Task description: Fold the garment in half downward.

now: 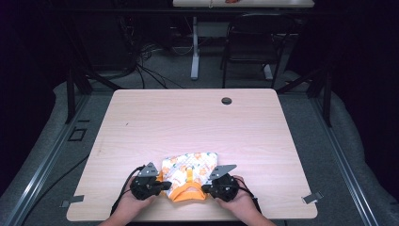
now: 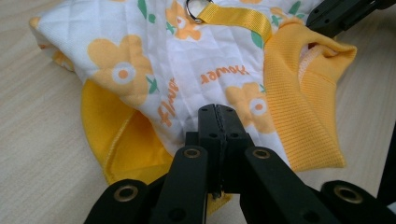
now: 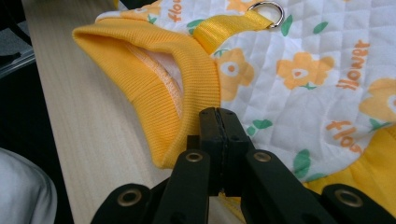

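A small quilted garment [image 1: 190, 165], white with orange flowers and yellow ribbed trim, lies flat near the table's front edge. Its yellow collar opening [image 3: 154, 74] faces the person, and a yellow strap with a metal ring [image 3: 267, 9] runs up the back. My left gripper [image 1: 162, 184] sits at the garment's left side, jaws shut, tips [image 2: 218, 112] resting over the printed fabric [image 2: 140, 56] by the yellow hem. My right gripper [image 1: 204, 188] is at the garment's right side, jaws shut, tips [image 3: 218, 114] at the ribbed collar's edge. No fabric shows between either pair of jaws.
The wooden table [image 1: 188, 117] has a cable hole [image 1: 227, 100] at the back middle. Metal clips [image 1: 310, 197] stick out at its front corners. A dark chair [image 1: 254, 42] and another desk's leg [image 1: 195, 52] stand beyond the far edge.
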Available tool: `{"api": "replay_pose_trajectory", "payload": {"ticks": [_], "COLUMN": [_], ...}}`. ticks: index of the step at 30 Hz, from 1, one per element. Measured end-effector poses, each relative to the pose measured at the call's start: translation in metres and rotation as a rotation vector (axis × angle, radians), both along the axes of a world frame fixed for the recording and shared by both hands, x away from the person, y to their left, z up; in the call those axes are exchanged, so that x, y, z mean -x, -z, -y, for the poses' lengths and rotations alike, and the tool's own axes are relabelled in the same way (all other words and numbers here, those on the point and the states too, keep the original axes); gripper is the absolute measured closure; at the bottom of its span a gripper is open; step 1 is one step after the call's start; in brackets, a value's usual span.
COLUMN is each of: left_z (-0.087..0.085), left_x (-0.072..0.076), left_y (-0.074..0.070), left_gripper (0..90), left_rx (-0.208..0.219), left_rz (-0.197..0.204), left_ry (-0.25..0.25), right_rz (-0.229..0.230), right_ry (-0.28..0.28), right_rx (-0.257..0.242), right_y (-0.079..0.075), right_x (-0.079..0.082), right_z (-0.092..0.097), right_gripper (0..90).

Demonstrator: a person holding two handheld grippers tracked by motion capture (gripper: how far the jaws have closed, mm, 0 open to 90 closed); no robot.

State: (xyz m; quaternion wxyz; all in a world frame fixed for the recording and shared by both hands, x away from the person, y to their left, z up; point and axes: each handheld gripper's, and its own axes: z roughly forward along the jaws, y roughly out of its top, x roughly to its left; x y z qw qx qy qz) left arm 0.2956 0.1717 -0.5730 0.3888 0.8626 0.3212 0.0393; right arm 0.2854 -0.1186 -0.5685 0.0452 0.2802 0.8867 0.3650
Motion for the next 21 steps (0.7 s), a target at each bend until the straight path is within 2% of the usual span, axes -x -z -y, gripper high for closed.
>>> {"api": "replay_pose_trajectory", "payload": {"ticks": [6,12,17,21], "left_z": [0.001,0.001,0.002,0.003], "left_x": [-0.01,-0.026,-0.037,-0.047], "left_y": [0.0,-0.001,0.0,0.0], "left_gripper": [90.0,90.0,90.0,90.0], "left_rx": [-0.005,-0.019,-0.009,-0.015], "left_rz": [0.007,0.018,0.019,0.022], "left_ry": [-0.02,-0.044,-0.067,-0.073], "right_rz": [0.01,0.007,0.014,0.006], "right_ry": [0.013,0.039,0.061,0.079], "right_rx": [0.016,0.019,0.027,0.016], "right_y": [-0.001,-0.001,-0.002,-0.001], "right_x": [-0.008,-0.023,-0.037,-0.045], "right_z": [-0.002,-0.004,-0.005,-0.004], "right_gripper": [89.9,90.0,89.9,89.9]}}
